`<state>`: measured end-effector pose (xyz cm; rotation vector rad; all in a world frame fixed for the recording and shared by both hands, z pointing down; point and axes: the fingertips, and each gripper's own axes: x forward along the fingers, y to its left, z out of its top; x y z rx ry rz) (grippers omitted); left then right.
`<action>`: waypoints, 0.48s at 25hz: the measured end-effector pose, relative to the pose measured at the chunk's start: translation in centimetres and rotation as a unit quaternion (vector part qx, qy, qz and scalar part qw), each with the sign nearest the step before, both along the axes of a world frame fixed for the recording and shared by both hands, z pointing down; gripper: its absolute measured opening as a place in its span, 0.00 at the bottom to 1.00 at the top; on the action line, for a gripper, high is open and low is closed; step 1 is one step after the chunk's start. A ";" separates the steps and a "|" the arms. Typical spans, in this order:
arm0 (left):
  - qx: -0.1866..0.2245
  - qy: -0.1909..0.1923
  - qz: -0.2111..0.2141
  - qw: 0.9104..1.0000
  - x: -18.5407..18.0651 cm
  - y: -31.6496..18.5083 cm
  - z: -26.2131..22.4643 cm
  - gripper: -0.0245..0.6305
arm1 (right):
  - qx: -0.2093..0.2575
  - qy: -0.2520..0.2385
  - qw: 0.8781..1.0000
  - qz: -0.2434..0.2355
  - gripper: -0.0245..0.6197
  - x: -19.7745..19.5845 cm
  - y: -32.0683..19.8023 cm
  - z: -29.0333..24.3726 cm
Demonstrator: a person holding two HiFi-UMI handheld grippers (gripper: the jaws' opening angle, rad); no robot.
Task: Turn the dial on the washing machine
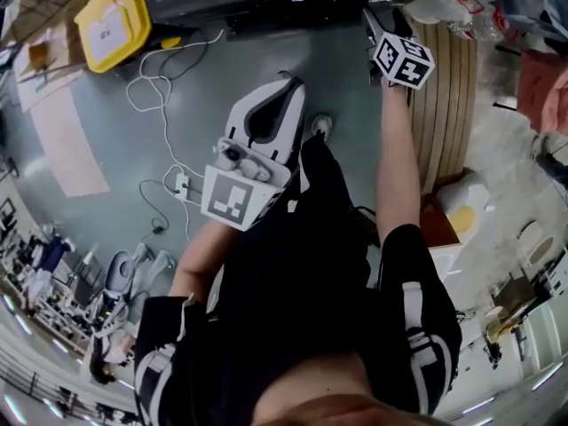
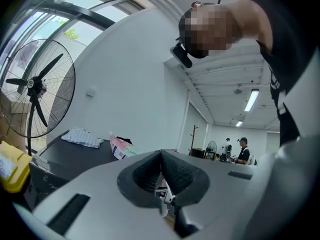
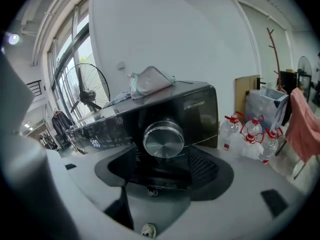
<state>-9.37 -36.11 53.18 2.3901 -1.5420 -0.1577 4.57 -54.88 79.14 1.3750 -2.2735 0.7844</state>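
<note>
- Yellow bin sits on the floor at far left with its lid on, so its contents are hidden.
- Left gripper has its jaws closed together and holds nothing.
- Dial is on the front panel of the washing machine. It lies between the wide-spread jaws of the right gripper, and the pads are clear of it.
- Red-capped bottles stand beside the machine, seemingly full of water.

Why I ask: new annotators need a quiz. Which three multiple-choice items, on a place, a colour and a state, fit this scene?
1. The round silver dial sits: A) on the front of the black washing machine, facing the right gripper; B) on its top; C) on the floor.
2. Caps of the clear plastic bottles are: A) blue; B) red; C) green.
3. Jaws of the left gripper are: A) wide apart; B) clamped on cloth; C) together, empty.
Key: A, the dial faces the open jaws, untouched; B, red tops show; C, the pads meet.
</note>
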 end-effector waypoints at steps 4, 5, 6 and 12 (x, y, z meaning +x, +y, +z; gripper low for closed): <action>-0.008 0.001 0.005 1.000 0.3 -1.2 1.7 0.07 | 0.006 0.006 1.000 -0.002 0.54 0.2 -1.8 1.4; -0.010 0.001 0.005 1.000 0.2 -1.3 2.0 0.07 | 0.009 0.009 1.000 -0.003 0.54 0.0 -2.0 1.5; -0.013 0.002 0.005 1.000 0.1 -1.4 2.2 0.07 | 0.011 0.012 1.000 -0.004 0.54 -0.1 -2.2 1.5; -0.020 0.000 0.004 1.000 -0.7 -1.5 3.0 0.07 | 0.019 0.037 0.999 -0.006 0.52 -0.4 -2.4 1.6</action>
